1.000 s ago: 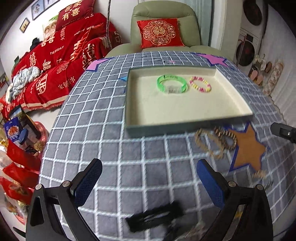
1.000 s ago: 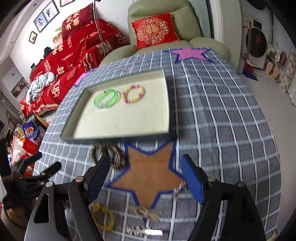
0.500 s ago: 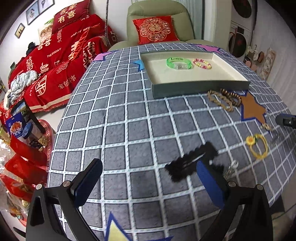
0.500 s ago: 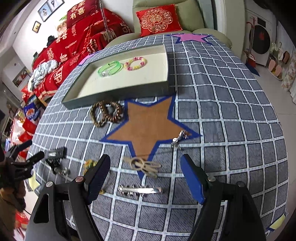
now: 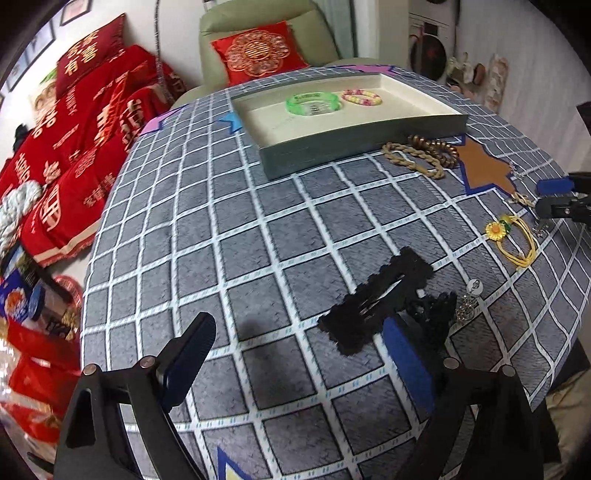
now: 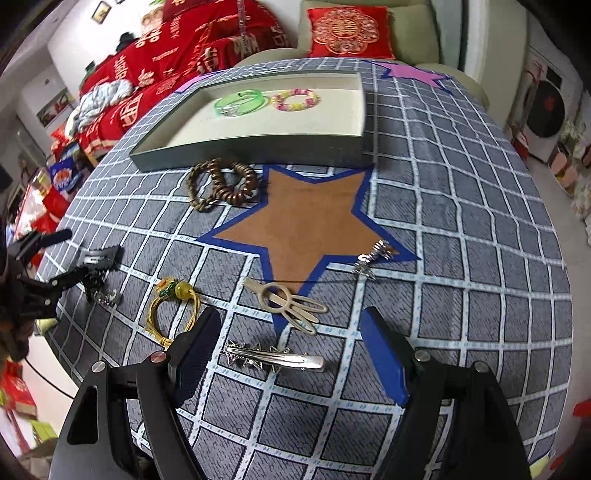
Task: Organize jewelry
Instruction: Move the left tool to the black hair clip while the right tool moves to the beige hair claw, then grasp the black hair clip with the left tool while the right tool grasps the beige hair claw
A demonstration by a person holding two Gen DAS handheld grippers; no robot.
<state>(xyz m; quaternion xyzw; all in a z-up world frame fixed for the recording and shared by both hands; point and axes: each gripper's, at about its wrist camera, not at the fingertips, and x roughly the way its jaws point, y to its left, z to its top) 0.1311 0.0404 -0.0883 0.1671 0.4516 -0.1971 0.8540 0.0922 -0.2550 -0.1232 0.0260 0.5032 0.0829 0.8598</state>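
A shallow grey tray [image 5: 354, 146] [image 6: 258, 149] holds a green bangle [image 5: 313, 103] [image 6: 240, 102] and a pink-yellow bead bracelet [image 5: 361, 98] [image 6: 295, 100]. My left gripper [image 5: 299, 354] is open and empty, low over the table, with a black hair clip [image 5: 376, 299] just ahead of its right finger. My right gripper [image 6: 290, 354] is open and empty, with a silver hair clip [image 6: 273, 359] between its fingers. A beige clip [image 6: 288, 302], a yellow flower cord [image 6: 173, 306] [image 5: 513, 236] and two brown bead bracelets [image 6: 221, 182] [image 5: 424, 153] lie ahead.
A small silver piece [image 6: 371, 254] lies at the brown star's [image 6: 306, 221] right tip. A silver charm [image 5: 467, 302] lies beside the black clip. The table edge drops off close behind both grippers. A red-covered sofa [image 5: 74, 122] and an armchair [image 5: 266, 33] stand beyond.
Both grippers have pulled back from the tray towards the table's near edge and come lower. The clips and the flower cord have come into view in front of them. Both stay open.
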